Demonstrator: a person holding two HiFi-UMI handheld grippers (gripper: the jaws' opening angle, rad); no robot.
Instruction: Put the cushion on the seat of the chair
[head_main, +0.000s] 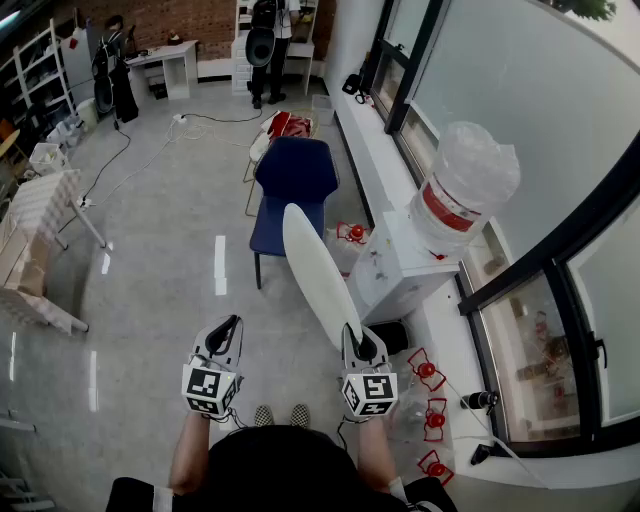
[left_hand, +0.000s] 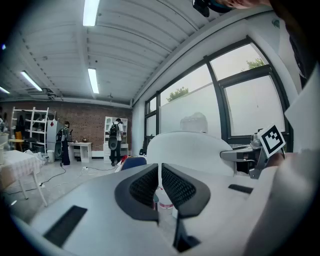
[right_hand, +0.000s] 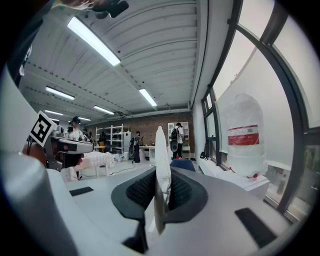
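Note:
The white cushion (head_main: 316, 268) stands on edge in the air, its near end clamped in my right gripper (head_main: 358, 342), which is shut on it. In the right gripper view the cushion (right_hand: 161, 155) rises edge-on between the black pads of that gripper (right_hand: 161, 192). Beyond the cushion's far end stands the blue chair (head_main: 293, 188), its seat bare. My left gripper (head_main: 229, 335) hovers level to the left of the right one, shut on nothing; in its own view the left gripper (left_hand: 160, 187) has its pads nearly touching, with the cushion (left_hand: 185, 147) to the right.
A big water jug (head_main: 463, 182) lies on a white cabinet (head_main: 395, 275) by the window wall on the right. Red clamps (head_main: 428, 372) lie on the floor below it. A white rack (head_main: 40, 215) stands at left. A person with a backpack (head_main: 265, 40) stands at the back.

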